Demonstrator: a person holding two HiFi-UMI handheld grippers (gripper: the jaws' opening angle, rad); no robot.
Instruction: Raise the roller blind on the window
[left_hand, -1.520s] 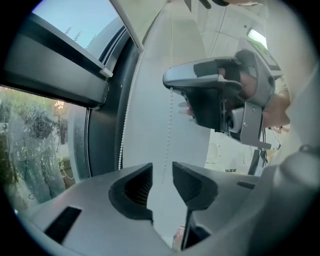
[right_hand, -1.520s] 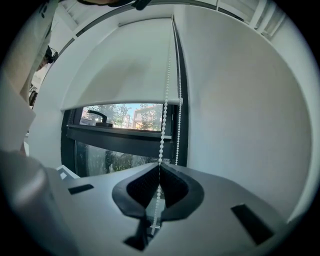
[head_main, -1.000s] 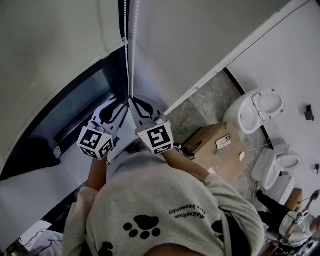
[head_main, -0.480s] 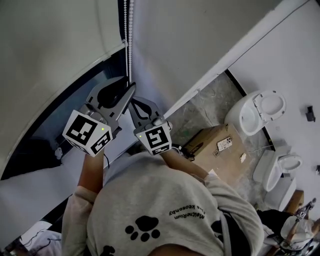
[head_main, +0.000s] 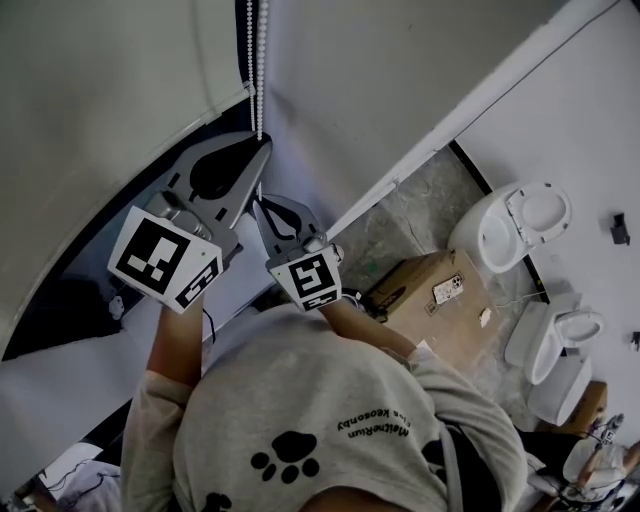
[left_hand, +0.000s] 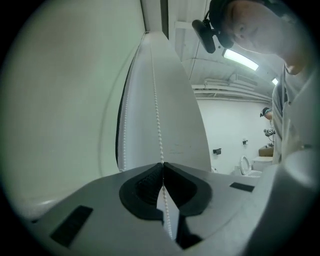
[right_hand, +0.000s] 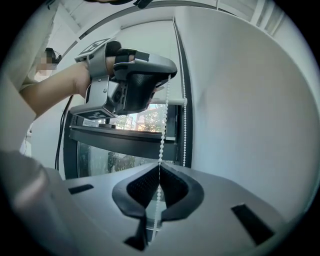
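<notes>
A white bead chain (head_main: 255, 60) hangs in two strands beside the white roller blind (head_main: 100, 90). My left gripper (head_main: 261, 152) is the upper one. Its jaws have just been closing and now pinch one strand of the bead chain (left_hand: 156, 100) between the black pads (left_hand: 147, 182). Just below it, my right gripper (head_main: 258, 204) is shut on the same strand, which runs up from its jaws (right_hand: 159, 166) to the left gripper (right_hand: 167, 75). The second strand (right_hand: 184, 125) hangs free next to the window frame.
Dark window glass (right_hand: 120, 162) shows under the blind's lower edge. Below to the right stand a cardboard box (head_main: 430, 290) and two white toilets (head_main: 520, 220) (head_main: 560, 335) on the stone floor. White wall fills the right gripper view's right side.
The left gripper has climbed up the chain from beside the right gripper to above it, and its open jaws have closed on the chain. The right gripper has stayed put.
</notes>
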